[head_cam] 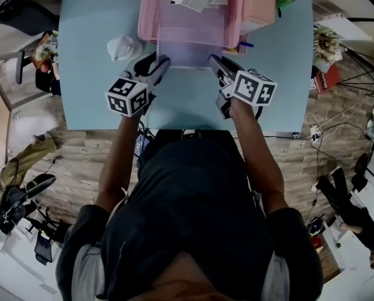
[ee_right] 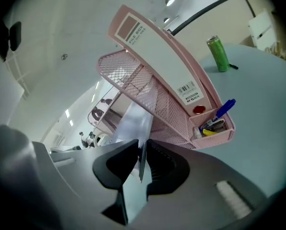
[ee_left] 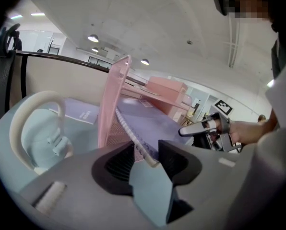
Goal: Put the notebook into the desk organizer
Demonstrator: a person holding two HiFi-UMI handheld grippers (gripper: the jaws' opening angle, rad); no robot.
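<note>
Lavender spiral-bound notebook (head_cam: 188, 54) sits partway inside pink mesh desk organizer (head_cam: 174, 24) at far edge of pale-blue counter (head_cam: 86, 80). Left gripper (head_cam: 162, 62) pinches its spiral side, right gripper (head_cam: 214, 61) its opposite edge. Left to do, probably: slide fully in, release.

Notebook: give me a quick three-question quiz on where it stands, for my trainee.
1. True or false: the notebook lies wholly outside the organizer.
2. How many grippers pinch it? A one, B both.
3. What colour is the pen sticking out of the organizer's end compartment?

Key: 1 false, it is partly in. 2 B: left gripper on the spiral edge, right gripper on the other. 3 blue.
</note>
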